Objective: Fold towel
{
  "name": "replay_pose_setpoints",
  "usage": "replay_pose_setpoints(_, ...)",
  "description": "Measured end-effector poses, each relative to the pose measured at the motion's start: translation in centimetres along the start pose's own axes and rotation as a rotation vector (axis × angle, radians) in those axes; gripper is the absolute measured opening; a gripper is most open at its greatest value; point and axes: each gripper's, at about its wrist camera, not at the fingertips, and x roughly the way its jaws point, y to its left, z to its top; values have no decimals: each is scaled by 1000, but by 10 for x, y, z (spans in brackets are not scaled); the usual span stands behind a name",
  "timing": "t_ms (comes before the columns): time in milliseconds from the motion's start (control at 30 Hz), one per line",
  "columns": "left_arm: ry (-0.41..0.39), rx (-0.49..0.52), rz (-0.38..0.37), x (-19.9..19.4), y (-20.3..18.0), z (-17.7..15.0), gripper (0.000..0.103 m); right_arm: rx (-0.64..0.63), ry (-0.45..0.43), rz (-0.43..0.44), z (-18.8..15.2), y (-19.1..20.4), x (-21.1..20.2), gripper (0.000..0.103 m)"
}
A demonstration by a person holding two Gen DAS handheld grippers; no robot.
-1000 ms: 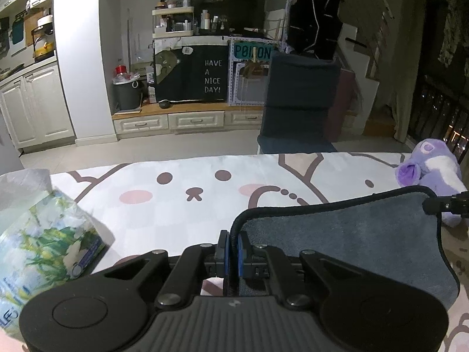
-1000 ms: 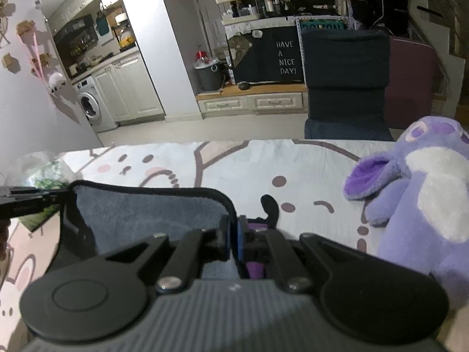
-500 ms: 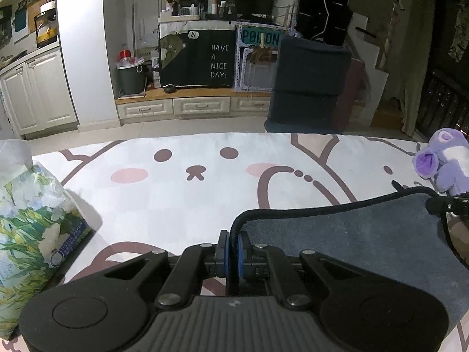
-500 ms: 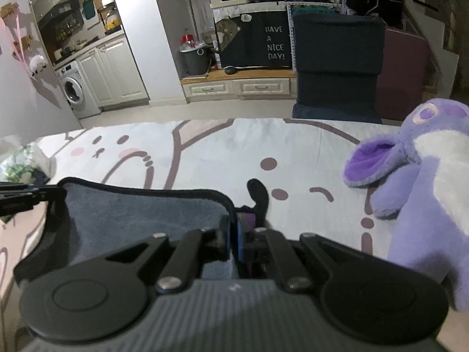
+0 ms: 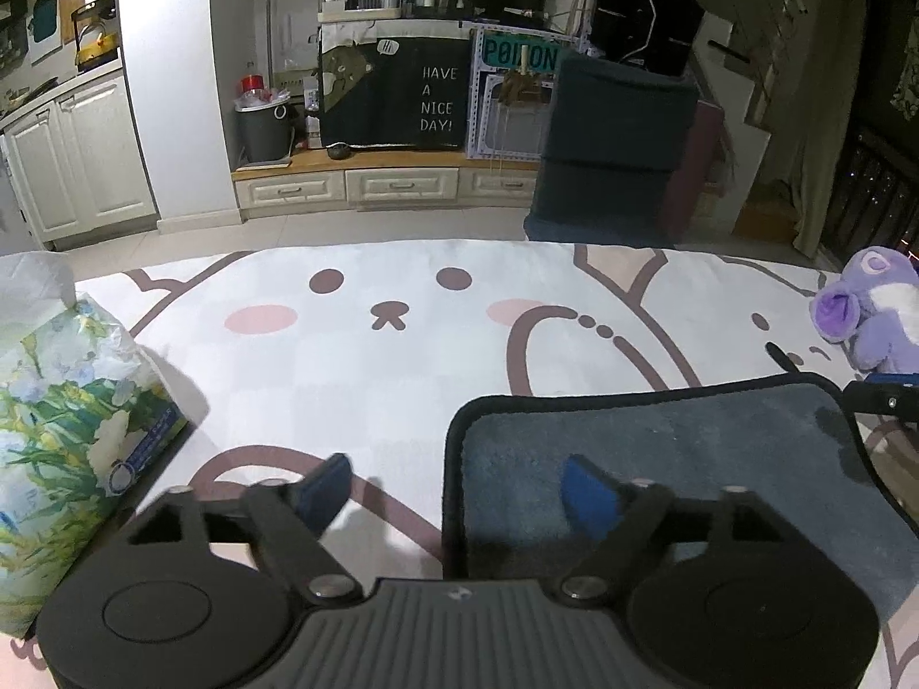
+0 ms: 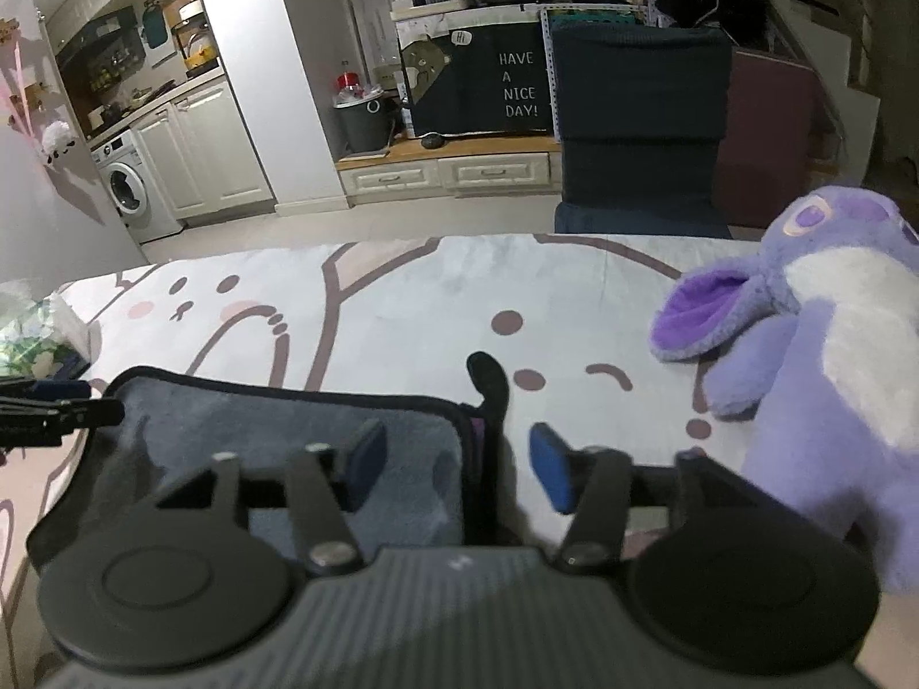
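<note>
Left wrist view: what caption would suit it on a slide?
Open left gripper straddles a corner of the grey towel lying on a cartoon tablecloth.

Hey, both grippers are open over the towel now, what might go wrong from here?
The left gripper and right gripper each straddle a towel corner; pulling back could snag an edge and undo the fold. The plush toy sits close on the right and might get bumped, as might the tissue pack on the left.

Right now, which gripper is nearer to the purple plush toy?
Right. The right gripper sits open over the grey towel's right edge, with the purple plush toy just beyond its right finger. The left gripper, also open, straddles the towel's far left edge.
</note>
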Motion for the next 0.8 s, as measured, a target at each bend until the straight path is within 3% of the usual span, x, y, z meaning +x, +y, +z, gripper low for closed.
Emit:
replay_pose_setpoints(67,3,-1,-4,-5,-1,0,94,2,2,6,0,1,-4,74)
replay_pose_setpoints(267,-2,-6,5,-24,-8,-1,103,-10,-11,-2,-2,11,-20,89)
replay_pose_setpoints(567,-28,-8,4,-61,-20,-1,103,-22,-29,-17,-6,27,-51,103)
replay_pose_setpoints(800,-49,1,11,-93,-30,-4,103,-14,-65,-18,-10,35,-85,103)
